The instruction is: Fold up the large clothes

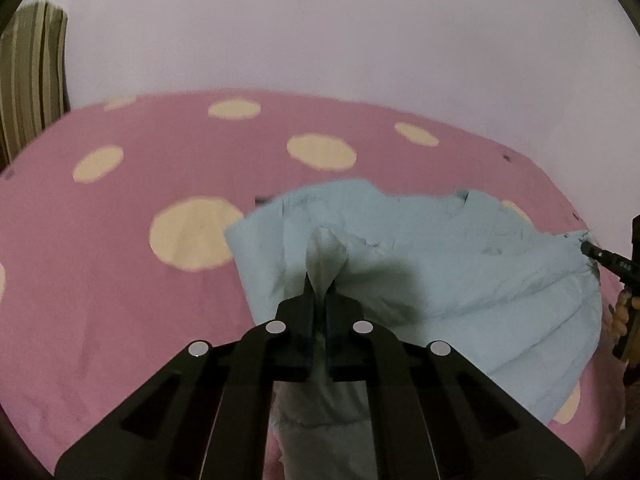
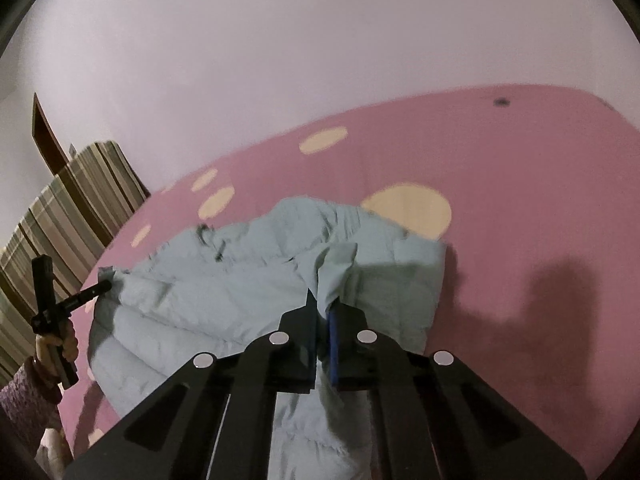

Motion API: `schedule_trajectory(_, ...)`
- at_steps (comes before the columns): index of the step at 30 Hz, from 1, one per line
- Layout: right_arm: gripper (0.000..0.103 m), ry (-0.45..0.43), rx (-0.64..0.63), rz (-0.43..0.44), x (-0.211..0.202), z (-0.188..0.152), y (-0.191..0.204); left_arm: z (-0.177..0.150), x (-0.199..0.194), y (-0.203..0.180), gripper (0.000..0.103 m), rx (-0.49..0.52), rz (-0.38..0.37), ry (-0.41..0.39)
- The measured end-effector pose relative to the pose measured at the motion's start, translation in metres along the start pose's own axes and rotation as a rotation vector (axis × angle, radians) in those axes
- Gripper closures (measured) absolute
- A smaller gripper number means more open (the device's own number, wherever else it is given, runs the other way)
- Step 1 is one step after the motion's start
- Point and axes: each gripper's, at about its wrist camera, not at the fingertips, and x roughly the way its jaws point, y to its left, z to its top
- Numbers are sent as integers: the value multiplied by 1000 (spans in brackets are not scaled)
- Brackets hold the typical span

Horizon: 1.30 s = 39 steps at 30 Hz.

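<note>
A large pale blue padded garment (image 1: 440, 264) lies partly lifted over a pink bed sheet with cream dots (image 1: 120, 280). My left gripper (image 1: 320, 284) is shut on a bunched fold of the garment and holds it up. My right gripper (image 2: 322, 298) is shut on another fold of the same garment (image 2: 224, 304). The right gripper's tip also shows at the right edge of the left wrist view (image 1: 588, 248), pinching the cloth. The left gripper shows at the left of the right wrist view (image 2: 106, 284), pinching the garment's far corner.
A plain pale wall (image 1: 320, 32) runs behind the bed. A striped cushion or mattress (image 2: 60, 216) stands at the bed's left end, also in the left wrist view (image 1: 28, 76). A brown door frame (image 2: 46, 136) is beyond it.
</note>
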Motion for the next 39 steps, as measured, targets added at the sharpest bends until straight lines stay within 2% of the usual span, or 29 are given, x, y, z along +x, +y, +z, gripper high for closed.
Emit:
schedule_trajectory(4,100,-51,-7,-5,-7,21,8,26,-8,-8,100,21,21,-55)
schedule_trajectory(7,100,-76,-2,-31,6,45,10,51,5,-9,100,10,65,-74)
schedule_trajectory(10,100,-82,1,-77,29,68,10,74,31,-7,100,-7,123,-71)
schedule_trajectory(13,100,-55,19,-113,57,81,4,85,64,-3,100,-17,167,-36)
schedule_trajectory(19,100,94,51,-210,129,66,-23,65,135,11,100,-50,248,97)
schedule_trajectory(23,100,150,71,-243,153,46,-39,51,154,19,100,-72,262,120)
schedule_trajectory(31,100,124,80,-246,156,39,-45,42,173,22,99,-77,297,129)
schedule_trajectory(34,97,130,93,-231,152,43,-44,46,161,23,91,-92,307,127)
schedule_trajectory(35,91,139,96,-236,150,46,-44,47,154,24,81,-101,313,122)
schedule_trajectory(36,79,147,94,-256,146,48,-41,47,147,24,67,-110,317,114)
schedule_trajectory(37,71,148,94,-288,138,51,-37,47,135,24,61,-126,323,100)
schedule_trajectory(38,56,139,94,-309,137,55,-31,47,125,24,56,-136,322,83)
schedule_trajectory(39,50,108,92,-332,126,57,-22,48,112,21,54,-145,317,65)
